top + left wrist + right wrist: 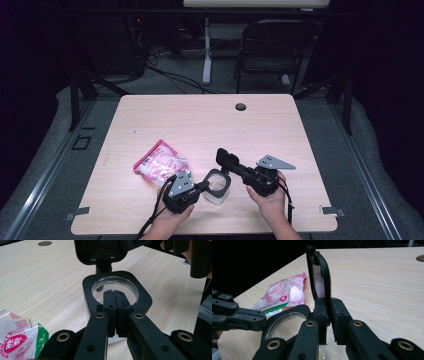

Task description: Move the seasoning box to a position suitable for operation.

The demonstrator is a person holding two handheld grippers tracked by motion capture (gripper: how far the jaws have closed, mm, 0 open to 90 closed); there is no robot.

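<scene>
Near the front edge of the table [200,112], both grippers work on one clear container [218,186] with a black square collar and a hinged black lid [226,159].

Left gripper [115,302]: jaws pressed together, pads meeting, clamped on the near side of the black collar [143,298]. Its fingertips reach over the collar's rim into the round clear opening. In the high view the left gripper [204,185] comes in from the container's left side.

Right gripper [327,312]: jaws nearly together, gripping the lid [320,275] by its lower edge close to the hinge. Lid stands up on edge, swung open off the collar, its inner face toward the pink bag. In the high view the right gripper [235,167] reaches in from the right, lid raised above the container's far rim.

Snack bag [160,163], pink and white with a green patch, lies flat on the table just left of the container, beyond the left gripper, apart from both sets of jaws.
</scene>
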